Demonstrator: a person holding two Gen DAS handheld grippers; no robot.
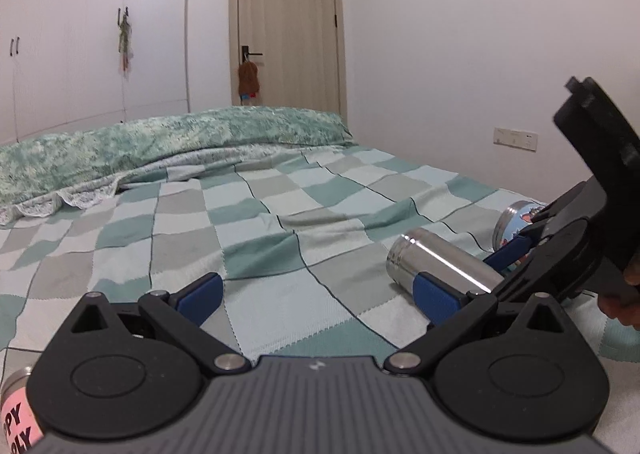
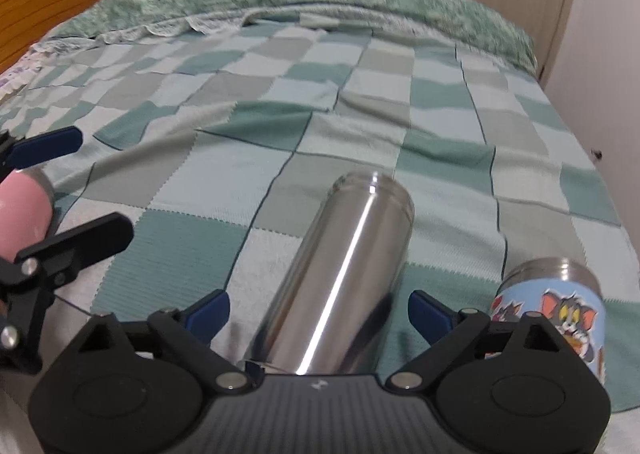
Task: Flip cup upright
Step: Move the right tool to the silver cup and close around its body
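Left wrist view
- Left gripper (image 1: 316, 296): jaws wide apart, nothing between them, held low over the checked blanket (image 1: 280, 214).
- Steel cup (image 1: 440, 268): lies on its side on the blanket, to the right.
- Right gripper (image 1: 480, 272): blue pads flank the cup's near end.

Right wrist view
- Right gripper (image 2: 319, 312): jaws apart, straddling the steel cup (image 2: 344, 274); contact is not clear.
- Cup's position: on its side, pointing away, between the pink cup (image 2: 22, 210) and the cartoon cup (image 2: 556, 302).
- Handling: likely rigid, light, slippery polished metal.
- Hold: probably mid-body, squarely across the round wall, firmly.
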